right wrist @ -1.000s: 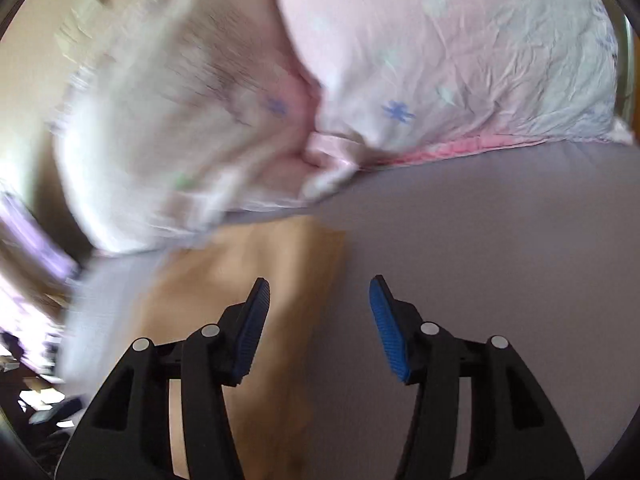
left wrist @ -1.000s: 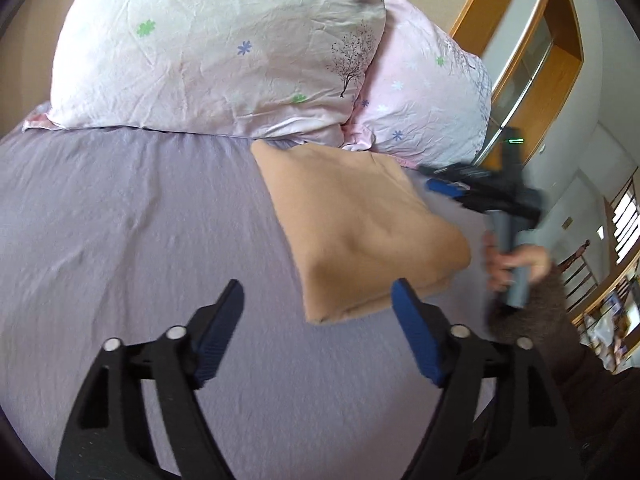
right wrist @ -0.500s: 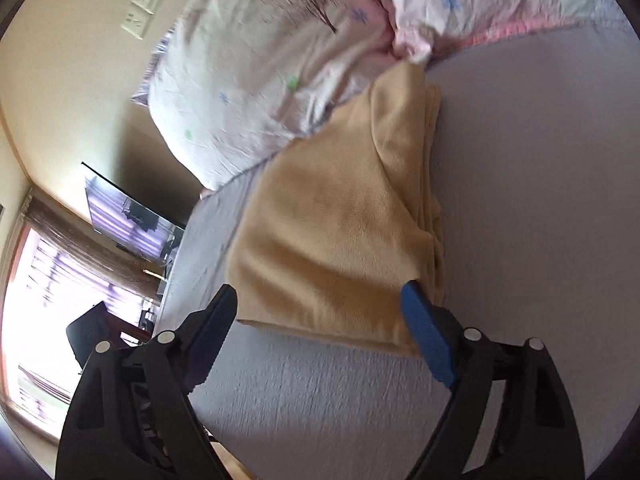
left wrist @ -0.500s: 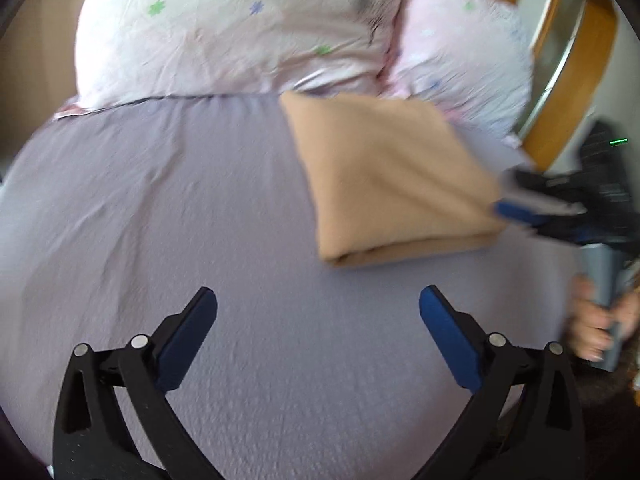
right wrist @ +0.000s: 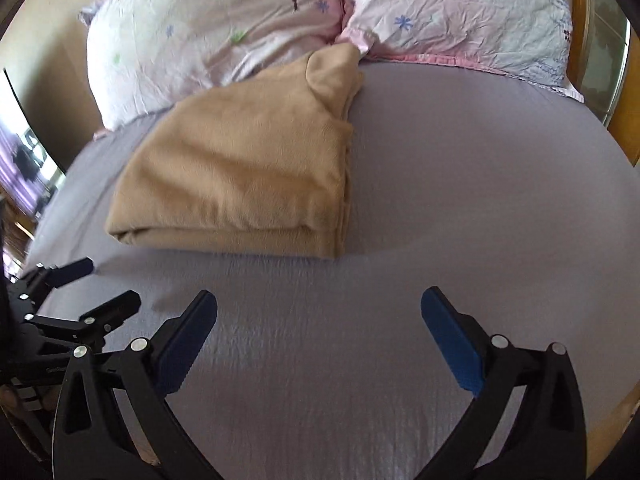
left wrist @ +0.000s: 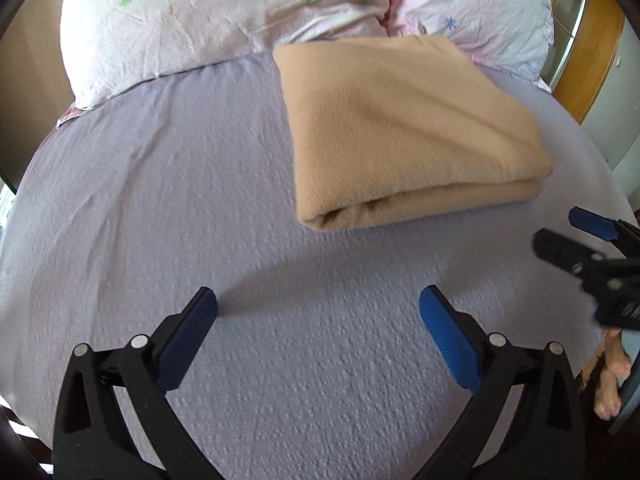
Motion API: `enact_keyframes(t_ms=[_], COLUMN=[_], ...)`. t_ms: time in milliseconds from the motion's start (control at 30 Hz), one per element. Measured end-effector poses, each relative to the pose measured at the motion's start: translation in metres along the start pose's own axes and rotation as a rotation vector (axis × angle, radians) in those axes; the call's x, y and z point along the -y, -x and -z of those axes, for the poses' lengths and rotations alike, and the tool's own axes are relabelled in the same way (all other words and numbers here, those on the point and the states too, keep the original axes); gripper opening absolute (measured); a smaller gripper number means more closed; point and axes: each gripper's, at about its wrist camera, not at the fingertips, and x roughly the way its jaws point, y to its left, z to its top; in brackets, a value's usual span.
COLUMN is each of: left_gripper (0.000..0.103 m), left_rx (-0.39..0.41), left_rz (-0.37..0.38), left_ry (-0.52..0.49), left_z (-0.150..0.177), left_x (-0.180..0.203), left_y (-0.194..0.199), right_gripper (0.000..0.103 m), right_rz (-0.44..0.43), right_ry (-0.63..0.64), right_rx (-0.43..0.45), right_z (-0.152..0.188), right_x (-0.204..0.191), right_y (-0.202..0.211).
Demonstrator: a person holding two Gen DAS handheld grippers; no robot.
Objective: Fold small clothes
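Tan cloth [left wrist: 404, 128], folded into a thick rectangle, lies on the lavender bedsheet [left wrist: 200, 200] with its far edge against the two floral pillows [left wrist: 224, 12]. In the left wrist view it sits larger and nearer the middle than half a second ago, when it lay further up and to the right. The left gripper [left wrist: 318, 320] hangs over bare sheet with its blue pads spread wide apart and nothing between them; the cloth's near folded edge lies well ahead of the fingertips and a little to the right. Open sheet stretches away to the left. At the right edge the right gripper [left wrist: 576, 236] shows just beyond the cloth's near right corner, where half a second ago it was up against the cloth's right side.

From the right wrist view, the cloth [right wrist: 240, 172] lies ahead and to the left, its layered edges facing the camera, one corner bunched up against the pillows [right wrist: 440, 12]. Half a second ago its near corner reached the right pad; now it is clear of both. The right gripper [right wrist: 319, 320] is spread wide and empty above bare sheet [right wrist: 480, 200], with open room to the right. The left gripper [right wrist: 84, 284] appears at the lower left, also parted, near the cloth's near left corner.
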Motion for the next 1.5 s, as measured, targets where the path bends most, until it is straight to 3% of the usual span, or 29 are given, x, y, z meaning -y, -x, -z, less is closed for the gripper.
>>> enact_keyframes(t_ms=[200,1500], left_gripper=[0.101,0.101], left_rx=[-0.005,-0.004], left_rz=[-0.011,-0.01], left_ry=[-0.007,-0.003], left_z=[0.0,-0.002], left_x=[0.003,0.0], left_y=[0.0,-0.002], right_gripper=[0.102,0.102], right_rz=[0.075,0.084], right_ry=[0.059,0.035], right_rx=[-0.001,0.007], right_z=[0.007,0.008], right_x=[-0.016,-0.015], right_y=[-0.008,-0.006])
